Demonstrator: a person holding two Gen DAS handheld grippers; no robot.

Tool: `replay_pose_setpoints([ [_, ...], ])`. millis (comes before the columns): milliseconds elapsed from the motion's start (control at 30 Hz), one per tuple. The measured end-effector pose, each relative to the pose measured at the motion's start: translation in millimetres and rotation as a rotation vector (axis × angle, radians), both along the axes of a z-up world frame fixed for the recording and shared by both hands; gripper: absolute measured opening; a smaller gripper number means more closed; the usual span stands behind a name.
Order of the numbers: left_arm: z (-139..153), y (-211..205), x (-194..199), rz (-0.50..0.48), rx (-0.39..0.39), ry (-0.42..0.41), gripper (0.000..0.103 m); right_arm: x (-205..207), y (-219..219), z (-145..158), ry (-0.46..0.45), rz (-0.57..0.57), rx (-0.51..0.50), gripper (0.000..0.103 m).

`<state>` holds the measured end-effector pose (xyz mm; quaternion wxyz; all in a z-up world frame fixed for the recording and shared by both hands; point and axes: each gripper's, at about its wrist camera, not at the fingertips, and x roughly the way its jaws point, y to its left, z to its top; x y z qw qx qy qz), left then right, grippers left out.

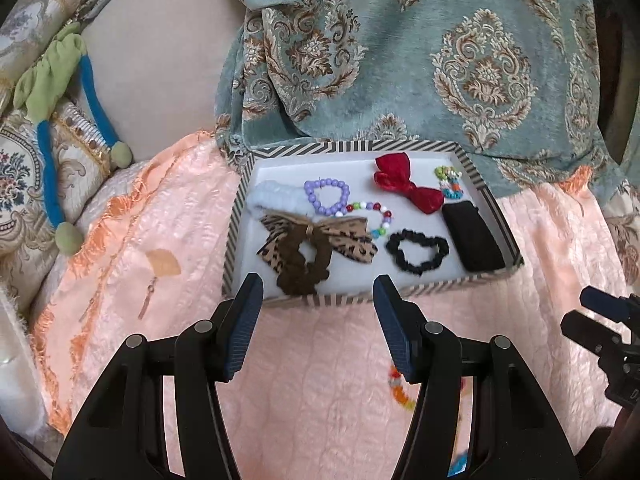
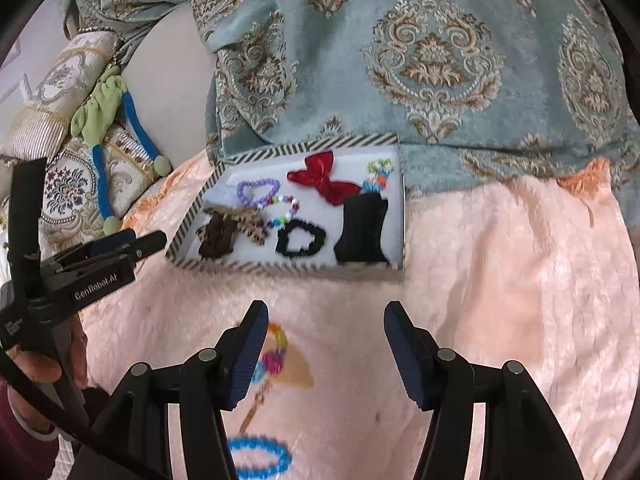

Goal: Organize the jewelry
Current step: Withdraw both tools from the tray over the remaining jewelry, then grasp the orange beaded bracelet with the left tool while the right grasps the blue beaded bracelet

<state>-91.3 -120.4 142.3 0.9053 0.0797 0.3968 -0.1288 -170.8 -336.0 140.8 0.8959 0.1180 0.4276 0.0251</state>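
Observation:
A striped-rim tray (image 1: pixel 496 204) (image 2: pixel 401 200) lies on the pink blanket. It holds a red bow (image 1: pixel 408 184), a purple bead bracelet (image 1: pixel 326 196), a leopard bow on a brown scrunchie (image 1: pixel 316 240), a black scrunchie (image 1: pixel 418 250) and a black case (image 1: pixel 472 236). My left gripper (image 1: pixel 319 282) hangs open just before the tray's near rim, holding nothing. My right gripper (image 2: pixel 327 308) is open and empty over the blanket. A multicoloured bead bracelet (image 2: pixel 276 352) lies by its left finger. A blue bead bracelet (image 2: pixel 260 458) lies nearer the camera.
A teal patterned cloth (image 1: pixel 440 60) drapes behind the tray. Embroidered cushions (image 1: pixel 24 168) and a green-and-blue fabric toy (image 1: pixel 48 80) sit at the left. A tan patch with a small gold piece (image 1: pixel 160 276) marks the blanket. A person's hand (image 2: pixel 44 364) grips the left tool.

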Motion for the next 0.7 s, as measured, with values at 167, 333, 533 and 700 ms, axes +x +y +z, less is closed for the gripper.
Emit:
replay_pose_setpoints([
  [167,-0.4,10.0,-17.5,-0.006,-0.014,0.010,0.057,-22.3,10.4,-10.6,0.028,0.022,-0.005,0.058],
  [333,-4.9,19.8,-29.7,-0.013,-0.041,0.049,0.057,-43.0,20.6,-28.7,0.076,0.050,0.019,0.058],
  [533,-20.8,24.7,-34.1,-0.042,-0.099,0.137,0.058,-55.6,43.3,-62.6,0.157,0.125,0.012,0.057],
  [700,-45.6,12.8,-33.1,-0.087,-0.107,0.233,0.058,-57.9,69.0,-86.1,0.183,0.192,-0.105,0.033],
])
